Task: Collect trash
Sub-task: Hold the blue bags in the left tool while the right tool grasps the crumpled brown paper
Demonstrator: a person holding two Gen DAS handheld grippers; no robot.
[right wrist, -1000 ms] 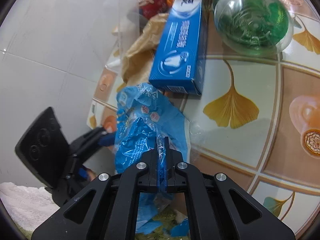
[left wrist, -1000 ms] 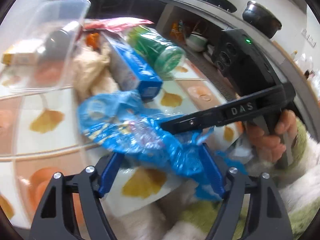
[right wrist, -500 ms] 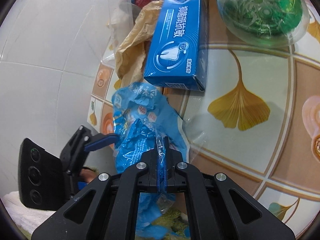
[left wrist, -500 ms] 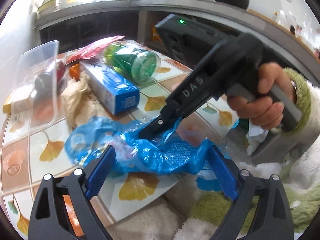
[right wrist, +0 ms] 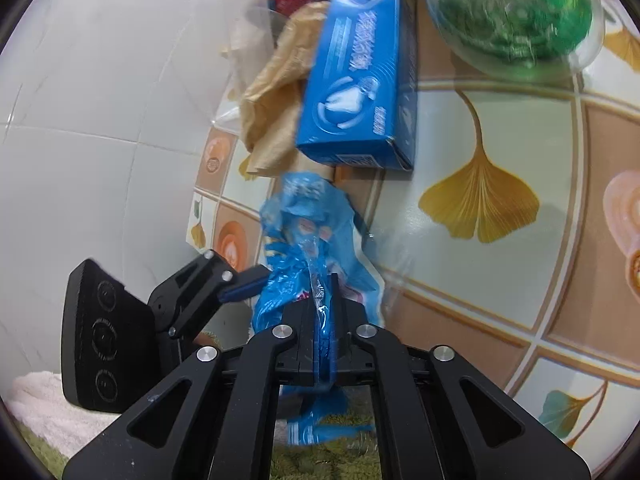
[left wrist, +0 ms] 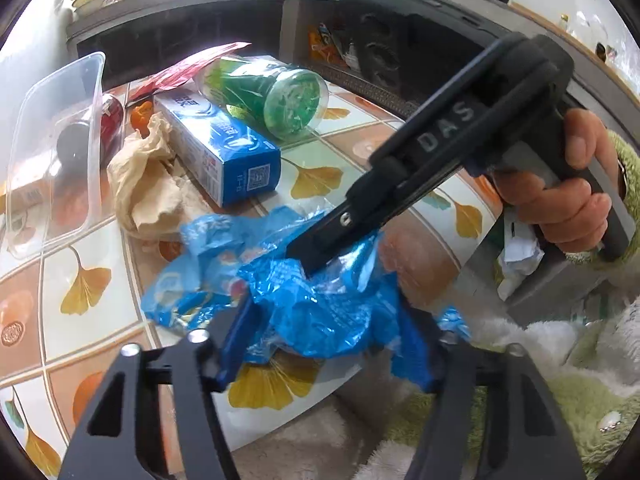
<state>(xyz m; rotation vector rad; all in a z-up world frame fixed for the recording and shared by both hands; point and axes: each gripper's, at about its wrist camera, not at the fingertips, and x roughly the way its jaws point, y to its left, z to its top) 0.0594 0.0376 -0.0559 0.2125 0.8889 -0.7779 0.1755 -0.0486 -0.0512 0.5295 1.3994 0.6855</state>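
Note:
A crumpled blue plastic wrapper (left wrist: 320,304) (right wrist: 308,220) hangs over the near edge of the tiled table (left wrist: 80,240). My right gripper (right wrist: 322,304) (left wrist: 310,258) reaches in from the upper right of the left wrist view. It still pinches a fold of the wrapper's film, though its jaws are opening slightly. My left gripper (left wrist: 326,336) sits low at the table edge and its jaws are closing. The bunched wrapper lies between its blue pads (left wrist: 236,336) and brushes them. One left finger (right wrist: 244,290) shows beside the wrapper in the right wrist view.
Behind the wrapper lie a blue toothpaste box (left wrist: 224,148) (right wrist: 360,80), crumpled brown paper (left wrist: 144,184), a green plastic bottle (left wrist: 280,100) and a red can (left wrist: 112,116). A clear plastic tub (left wrist: 56,140) stands at the left. A grey box holding white paper (left wrist: 520,256) sits below the table's right edge.
The left gripper's fingers spread wider and then drew in around the wrapper, which is now more bunched. The right gripper swung higher into the left wrist view, still on the wrapper.

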